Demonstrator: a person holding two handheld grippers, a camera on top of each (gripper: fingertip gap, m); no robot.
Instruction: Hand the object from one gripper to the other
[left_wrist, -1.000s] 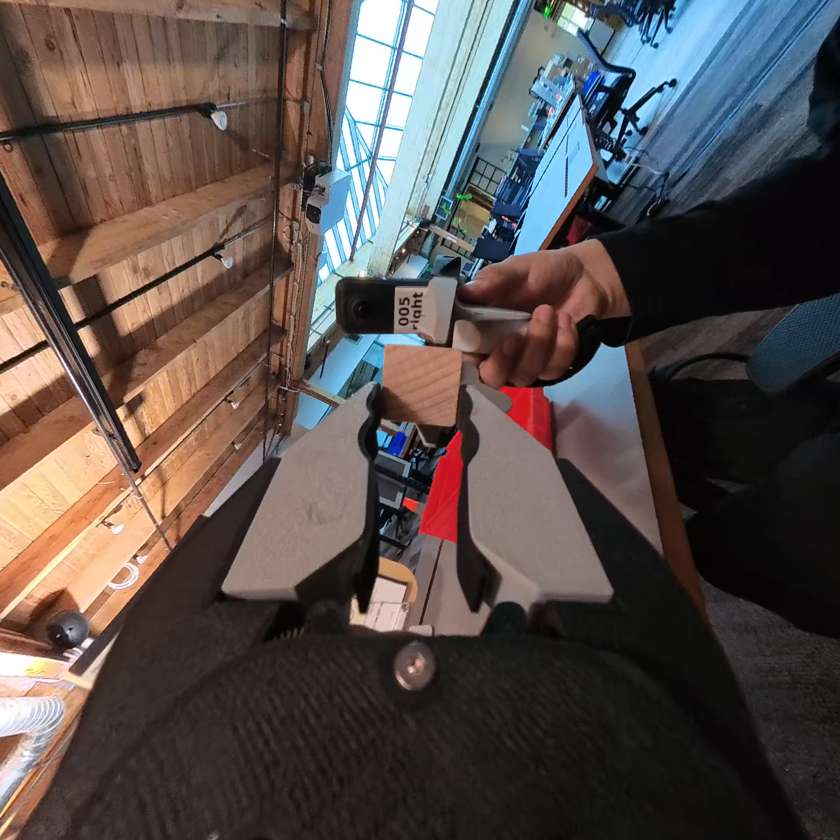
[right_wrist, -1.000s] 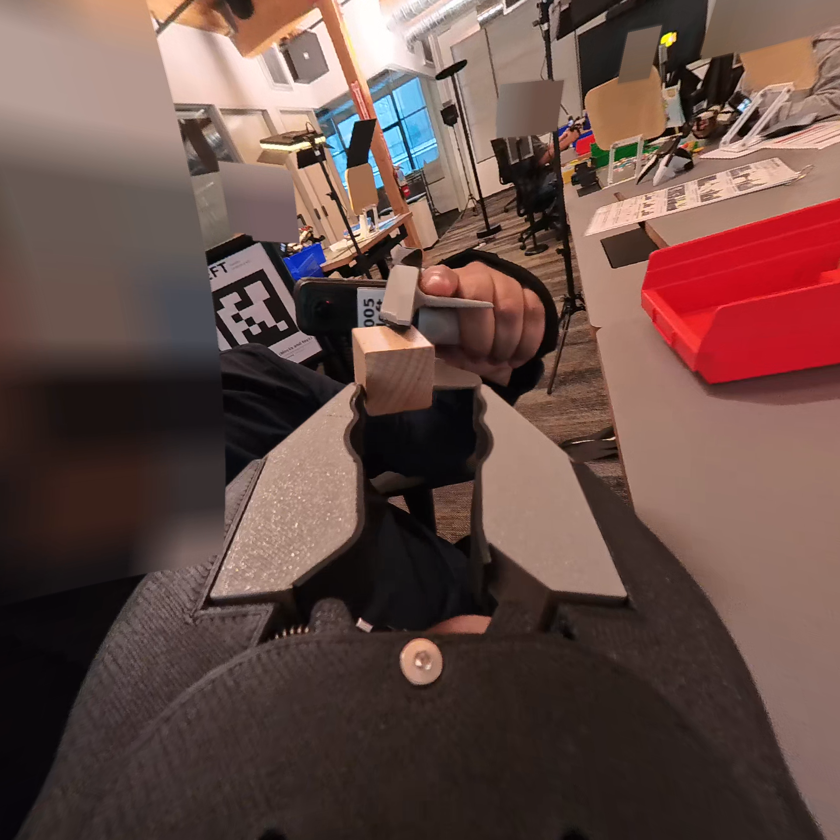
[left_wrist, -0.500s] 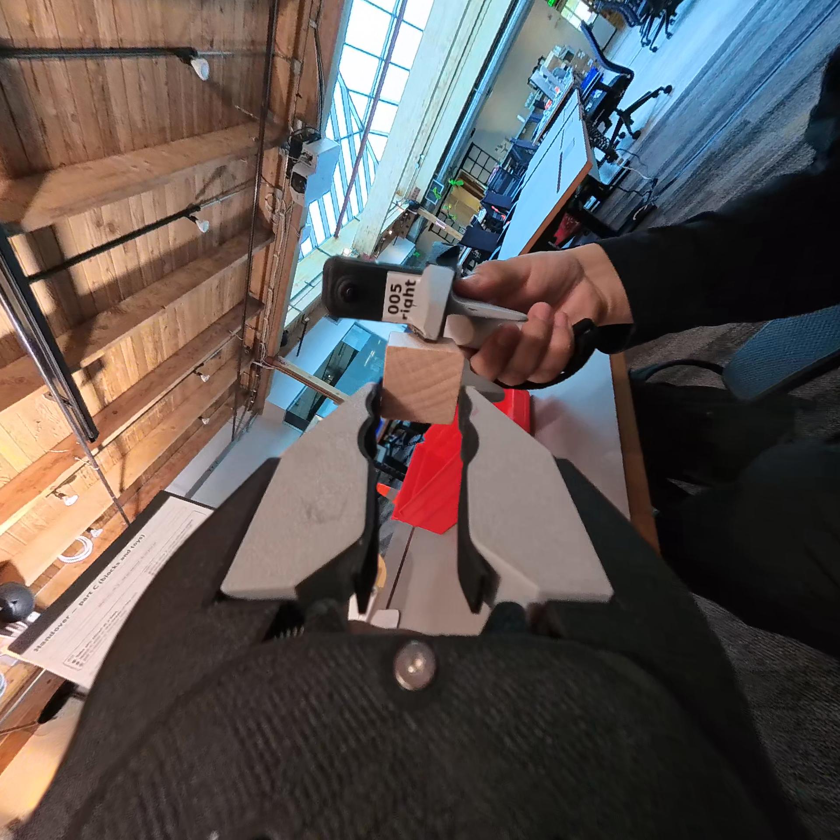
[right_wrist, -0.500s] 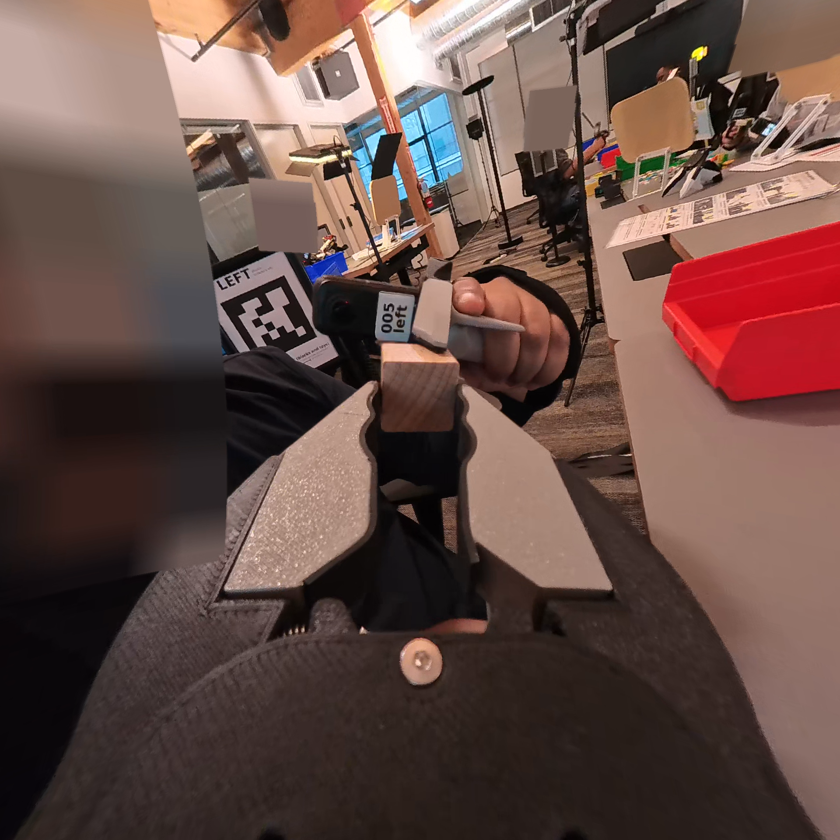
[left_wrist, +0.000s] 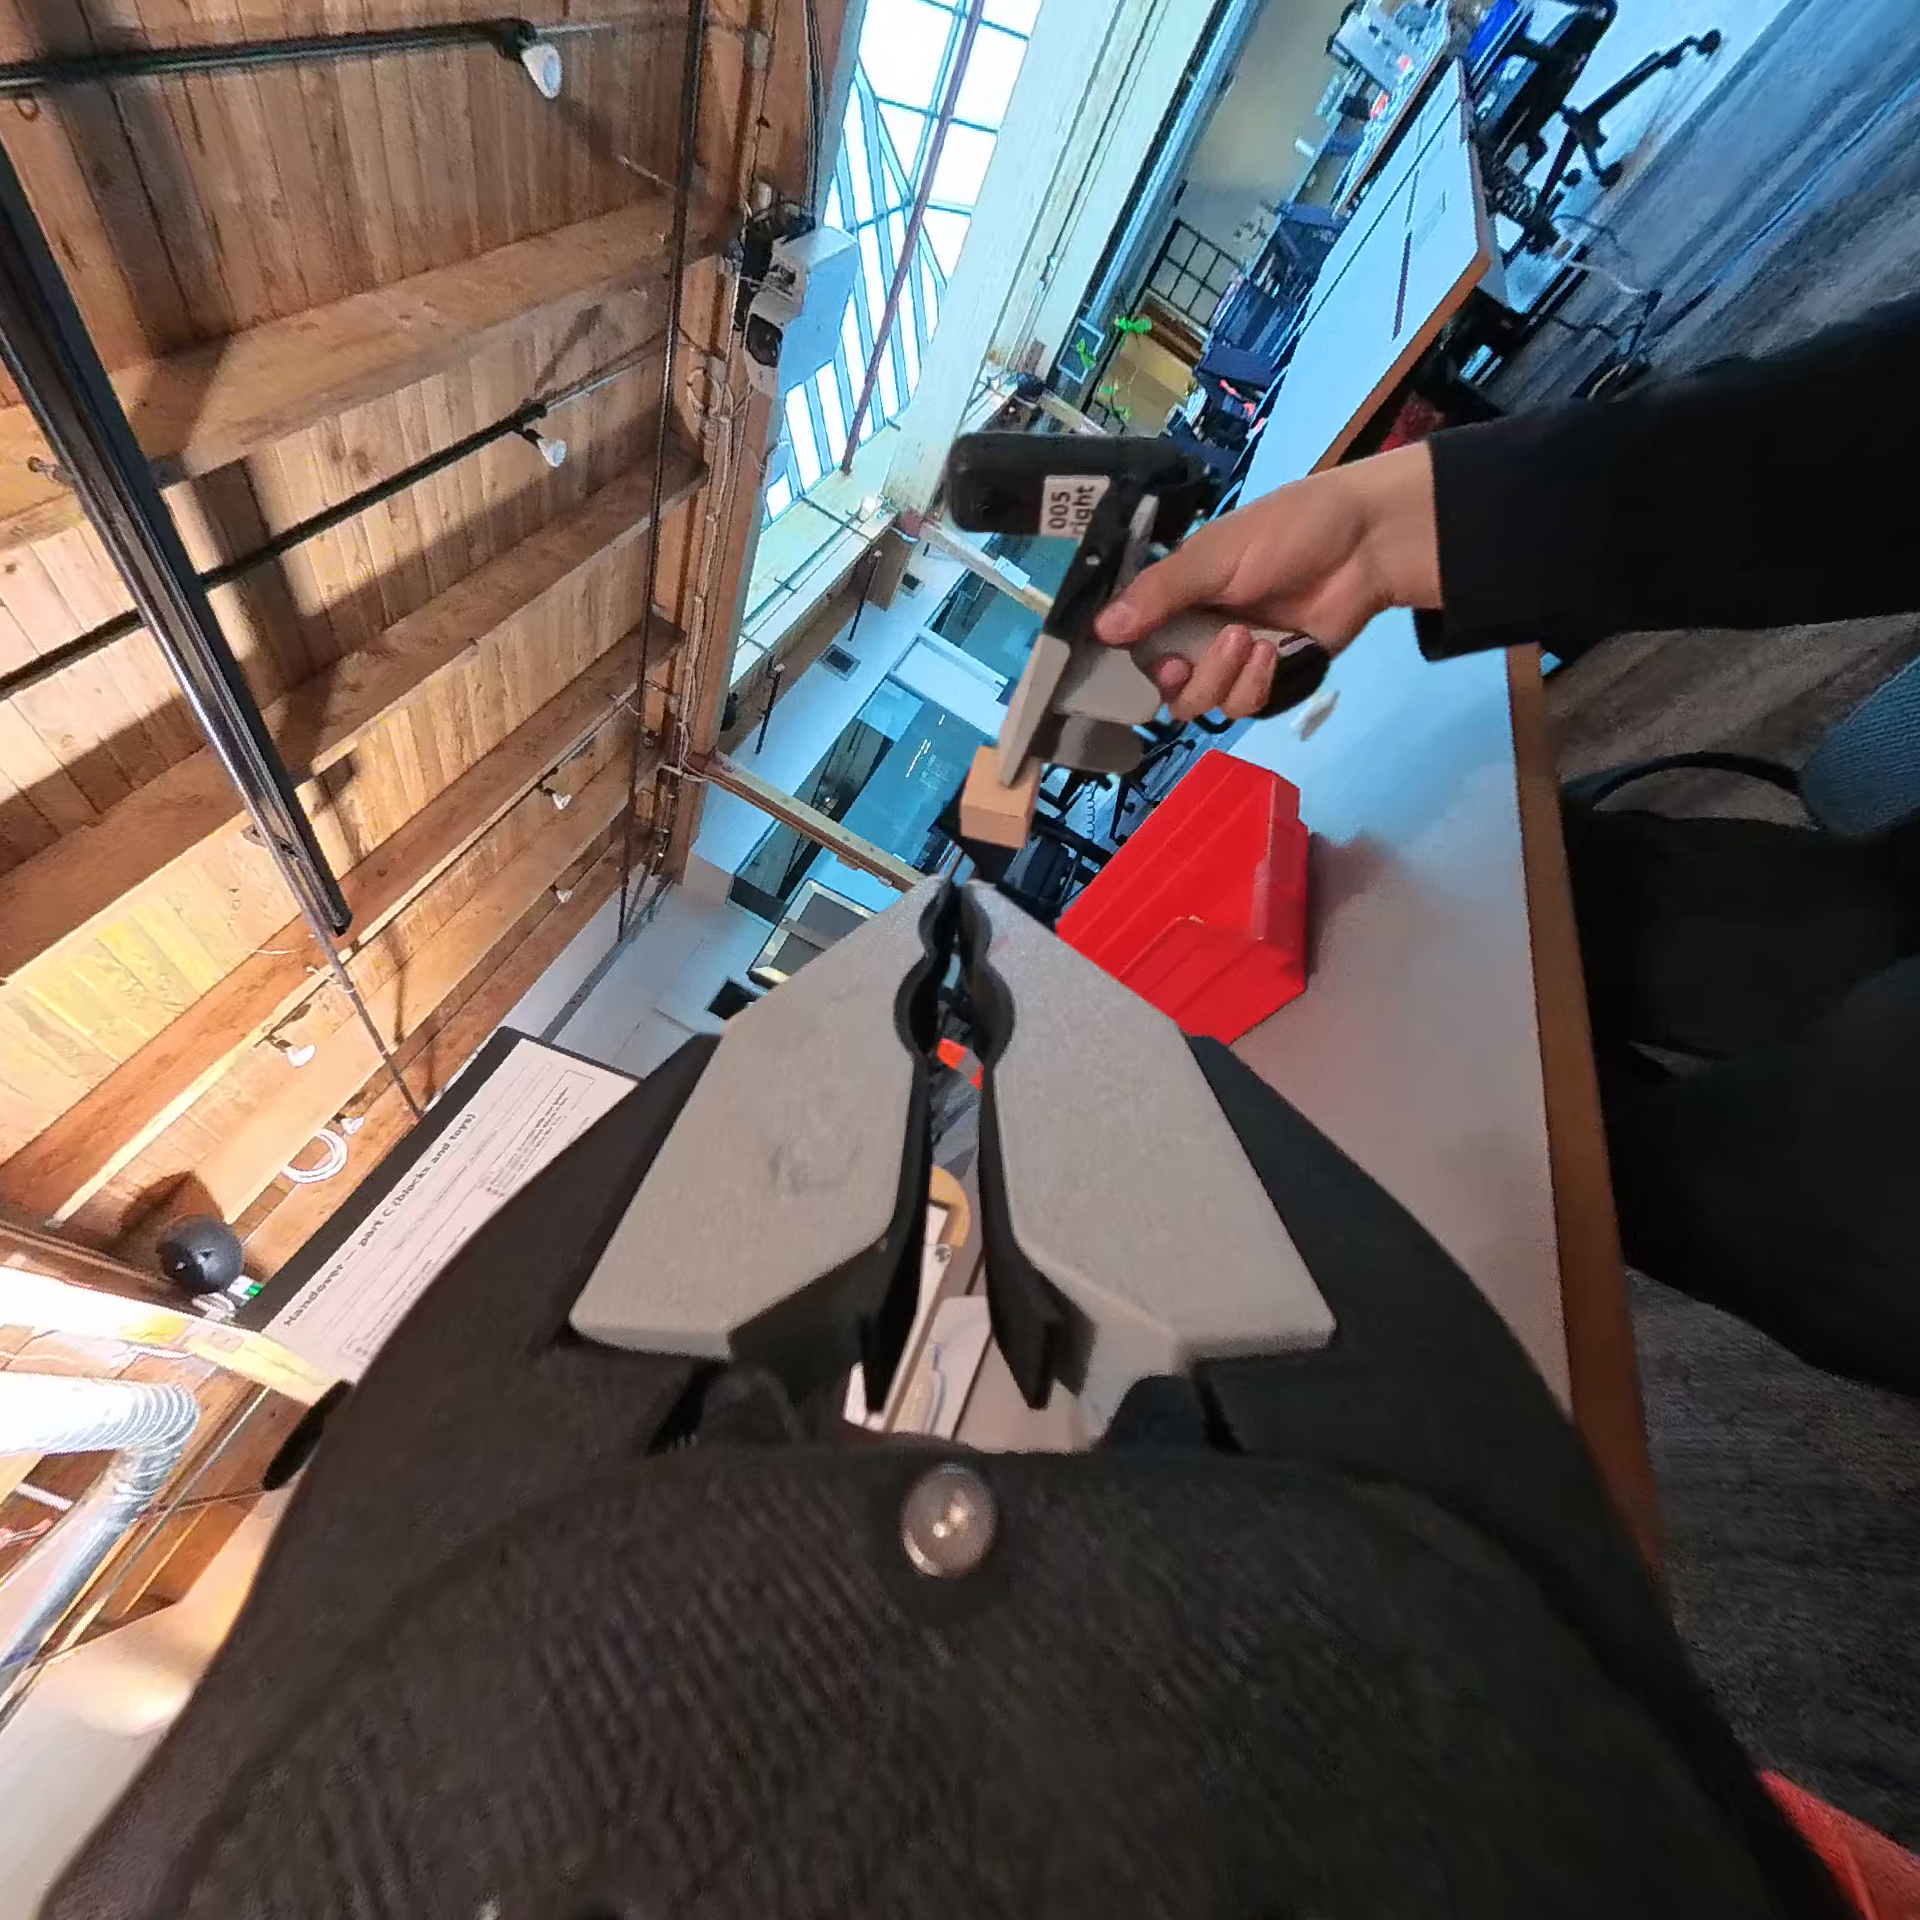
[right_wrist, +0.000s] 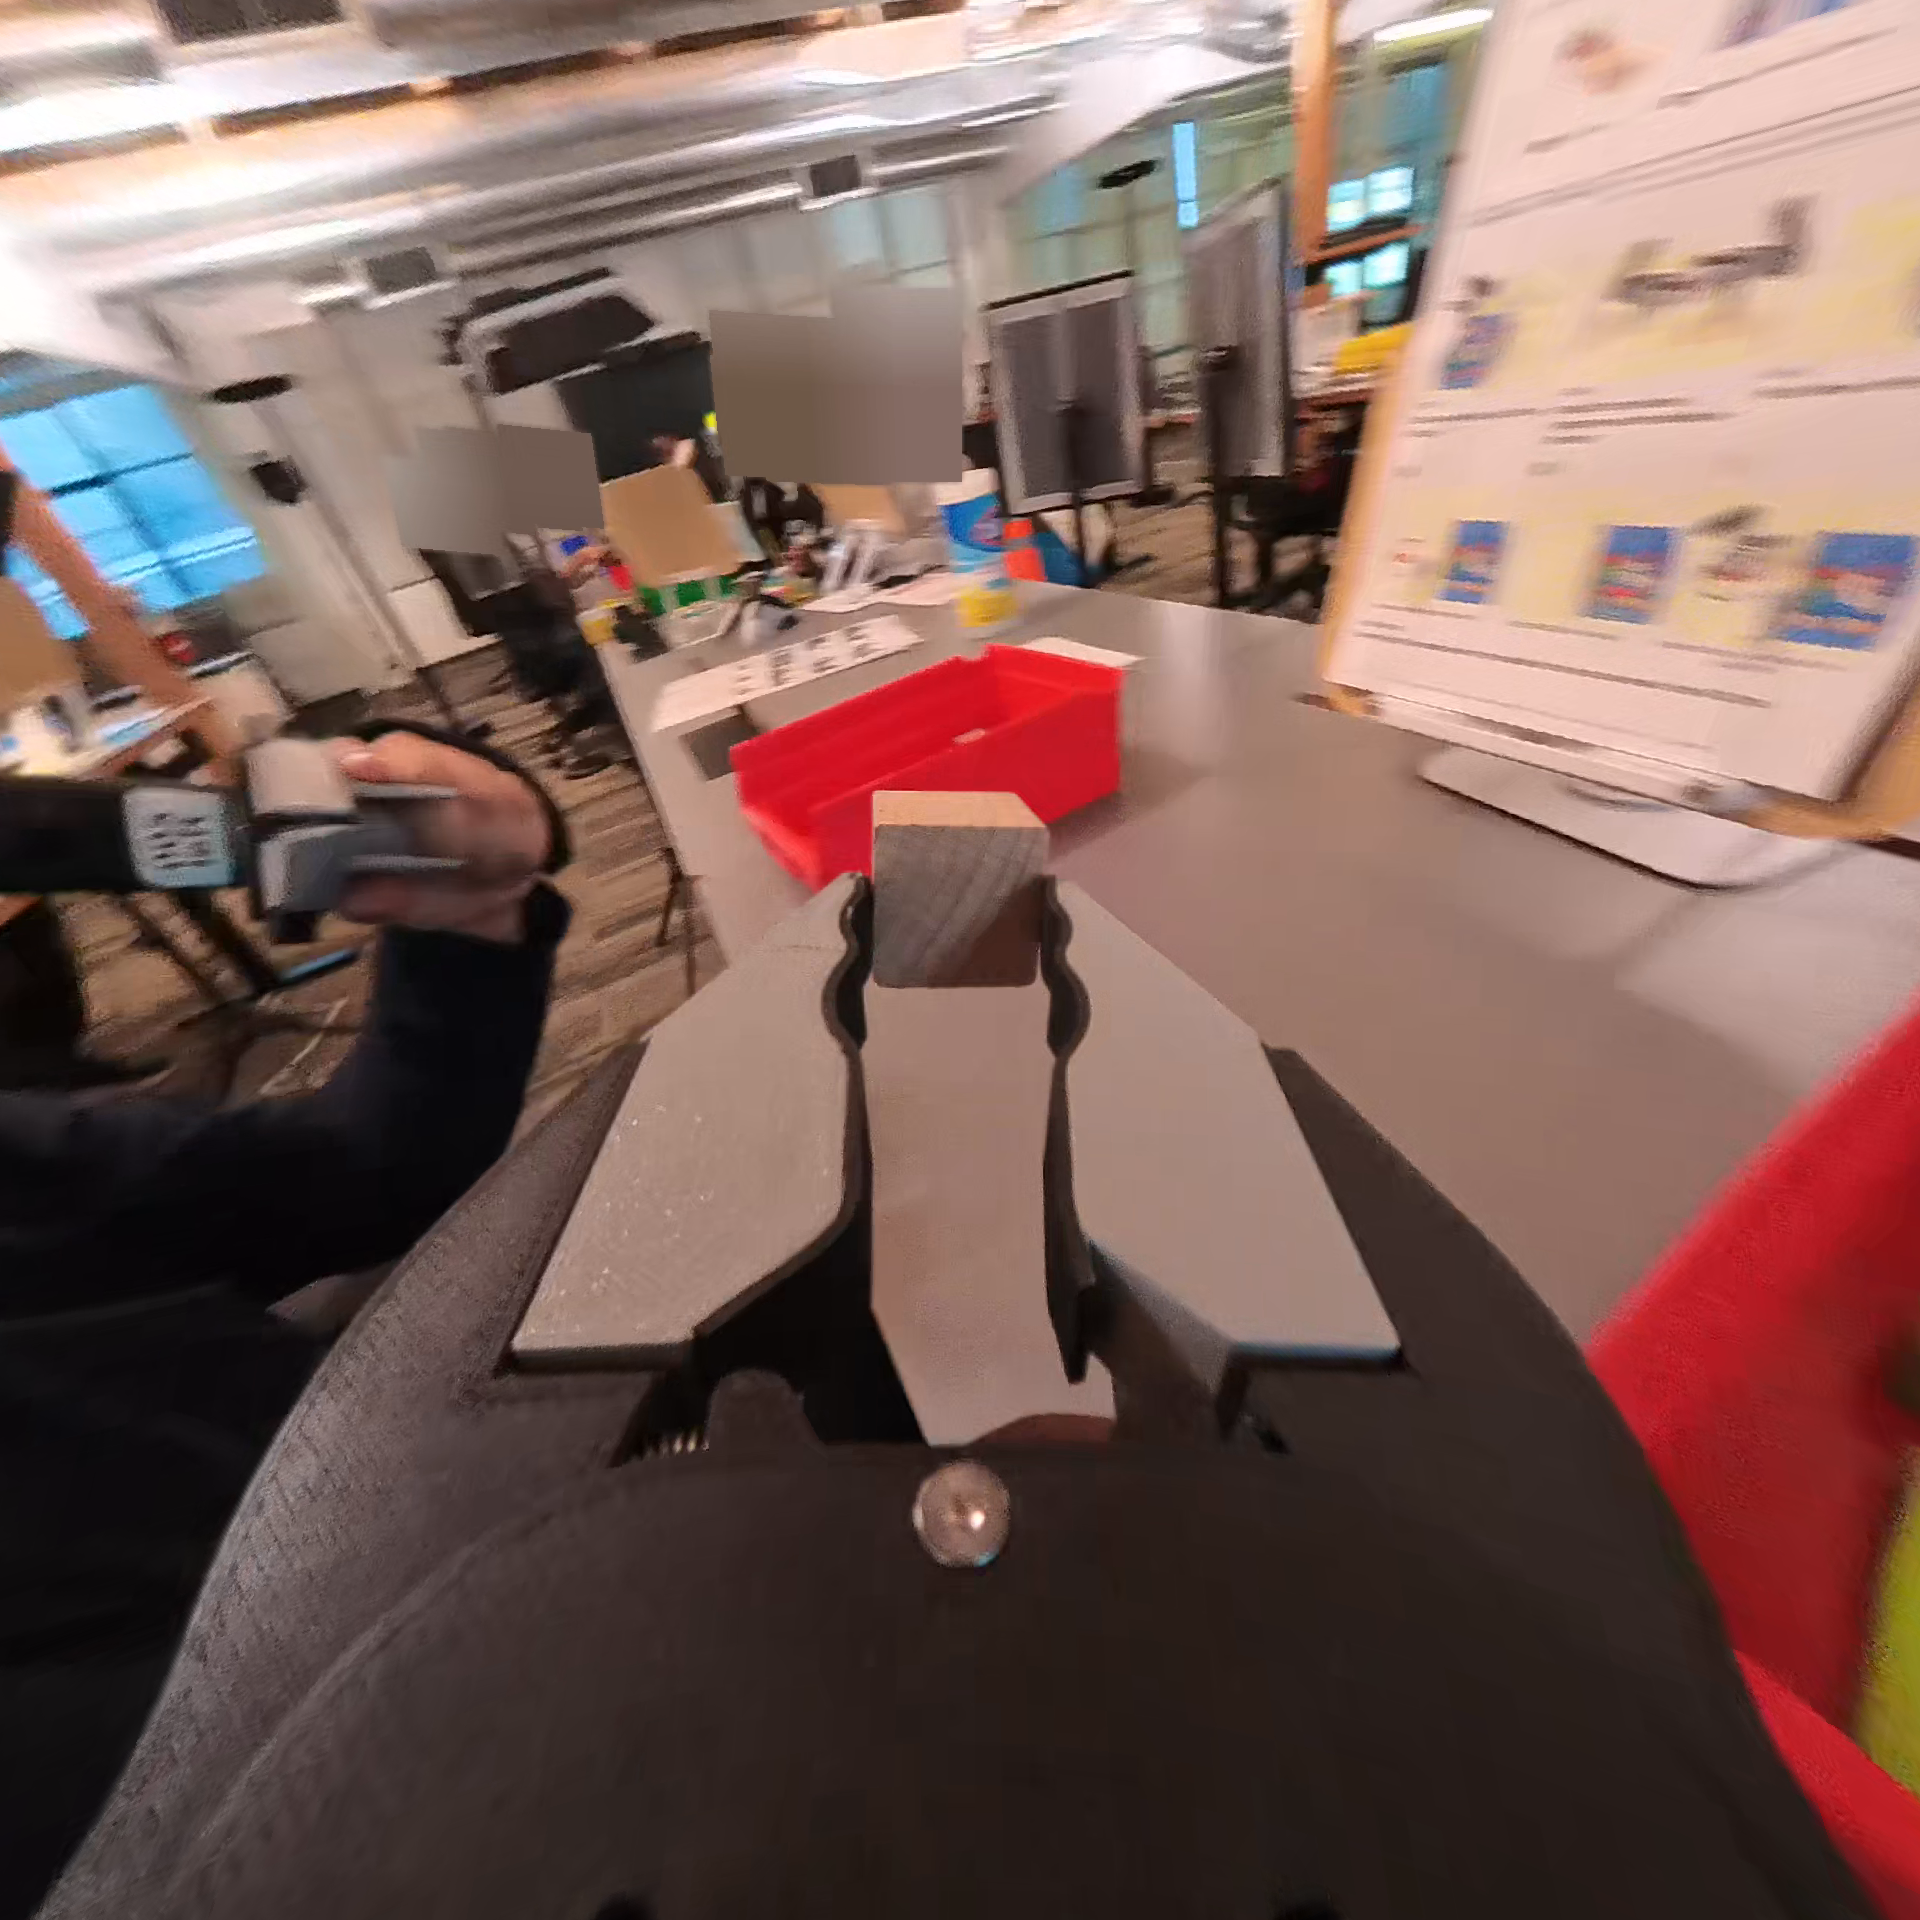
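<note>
My right gripper (right_wrist: 956, 914) grasps the wooden block (right_wrist: 958, 888) above the grey tabletop (right_wrist: 1403, 977), before the red bin (right_wrist: 935, 727); my left gripper (left_wrist: 954, 902), clenched and empty, stands apart.

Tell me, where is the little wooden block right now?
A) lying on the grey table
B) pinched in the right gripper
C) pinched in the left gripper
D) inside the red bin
B: the wooden block sits pinched between the right gripper fingers, while the left gripper is closed on nothing.
</note>
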